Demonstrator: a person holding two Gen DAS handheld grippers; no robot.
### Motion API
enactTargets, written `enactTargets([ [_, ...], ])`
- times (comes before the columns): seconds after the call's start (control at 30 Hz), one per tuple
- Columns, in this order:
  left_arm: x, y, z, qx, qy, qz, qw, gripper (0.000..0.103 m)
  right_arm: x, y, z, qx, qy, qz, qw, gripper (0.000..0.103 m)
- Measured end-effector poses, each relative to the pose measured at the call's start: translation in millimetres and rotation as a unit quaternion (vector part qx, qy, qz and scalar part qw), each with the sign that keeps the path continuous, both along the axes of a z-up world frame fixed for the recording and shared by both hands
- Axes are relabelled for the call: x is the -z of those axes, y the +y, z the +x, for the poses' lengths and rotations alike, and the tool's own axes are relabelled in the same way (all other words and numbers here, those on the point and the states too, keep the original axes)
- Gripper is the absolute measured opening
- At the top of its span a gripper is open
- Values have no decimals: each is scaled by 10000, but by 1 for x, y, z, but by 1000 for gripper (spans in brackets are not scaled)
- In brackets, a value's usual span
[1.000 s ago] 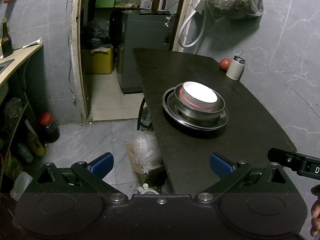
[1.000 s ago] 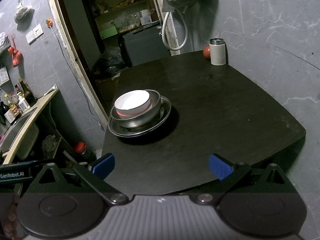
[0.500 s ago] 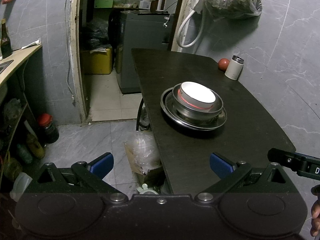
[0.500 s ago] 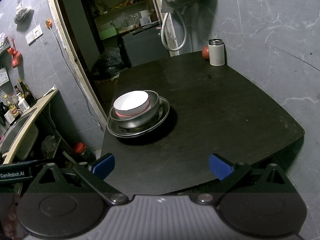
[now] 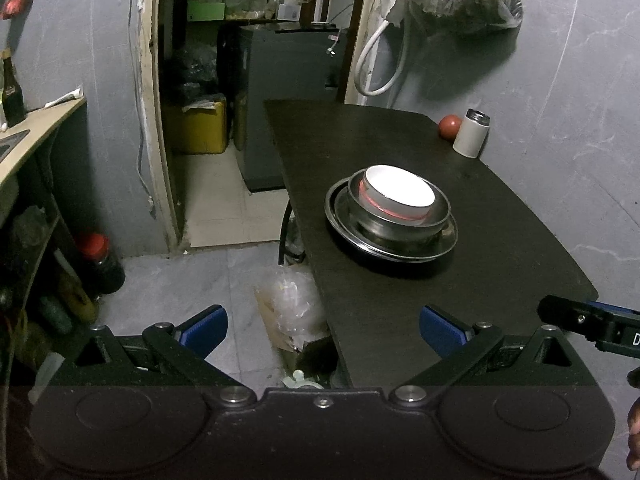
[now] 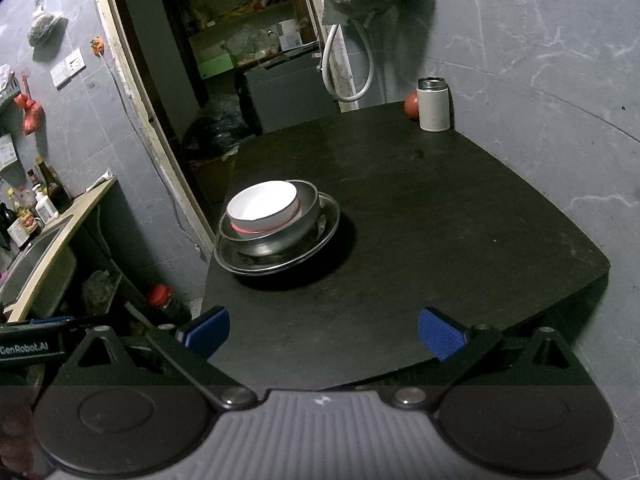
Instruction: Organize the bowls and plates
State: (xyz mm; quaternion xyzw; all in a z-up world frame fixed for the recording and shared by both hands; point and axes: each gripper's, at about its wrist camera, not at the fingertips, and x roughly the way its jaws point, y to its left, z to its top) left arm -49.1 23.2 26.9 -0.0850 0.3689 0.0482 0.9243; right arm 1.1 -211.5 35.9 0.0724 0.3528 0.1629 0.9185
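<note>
We've got both the left gripper (image 5: pixel 323 330) and right gripper (image 6: pixel 323 330) spread wide, empty, off the table's (image 6: pixel 460 216) near edge; white bowl (image 6: pixel 264 204) nested in steel bowl (image 6: pixel 276 232) on plate (image 6: pixel 320 236) near the left edge.

Your left claw (image 5: pixel 323 329) is a black frame with two angled linkage arms, each with a triangular cut-out, ending in ribbed blue pads (image 5: pixel 204 329). Silver screws sit at the pivots, and two round embossed discs flank a smooth black centre plate. Your right claw (image 6: pixel 324 330) has the same black arms and blue pads (image 6: pixel 442 337), but its centre housing is grey and ribbed. White lettering reading "GenRobot.AI" shows along the left claw's side in the right wrist view.
</note>
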Motion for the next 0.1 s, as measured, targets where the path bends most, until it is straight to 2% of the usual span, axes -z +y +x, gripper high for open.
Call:
enactTargets([
  [0.1,0,2,-1,51,-62,-58,10000,102,0,0,-1,13,1,-8,10000,103],
])
